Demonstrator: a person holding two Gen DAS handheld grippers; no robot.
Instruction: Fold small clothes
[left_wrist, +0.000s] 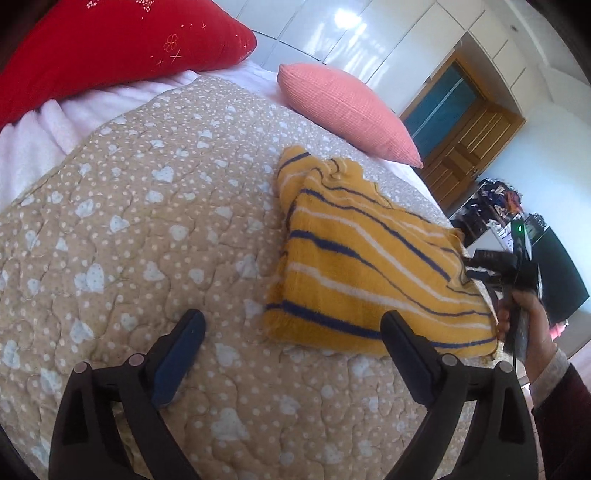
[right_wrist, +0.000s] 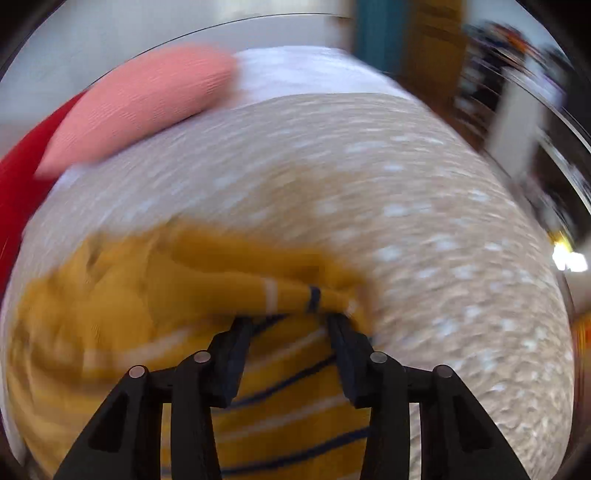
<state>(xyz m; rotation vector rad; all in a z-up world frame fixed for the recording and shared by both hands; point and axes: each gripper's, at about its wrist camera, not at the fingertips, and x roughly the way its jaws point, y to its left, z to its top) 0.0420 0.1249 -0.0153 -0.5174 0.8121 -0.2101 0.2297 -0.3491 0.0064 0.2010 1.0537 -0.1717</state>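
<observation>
Beige heart-print quilt on bed, yellow navy-striped knit garment partly folded. Left gripper wide open, empty. Right gripper half-open over fold; grasp unclear, blurred.

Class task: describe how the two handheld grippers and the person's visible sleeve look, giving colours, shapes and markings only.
The left gripper is black, with two angled arms, round silver rivets and flat dark-blue pads. The right gripper is the same black build with silver rivets; seen from the left wrist, a small green light glows on it. The sleeve is dark maroon over a pale cuff.
</observation>
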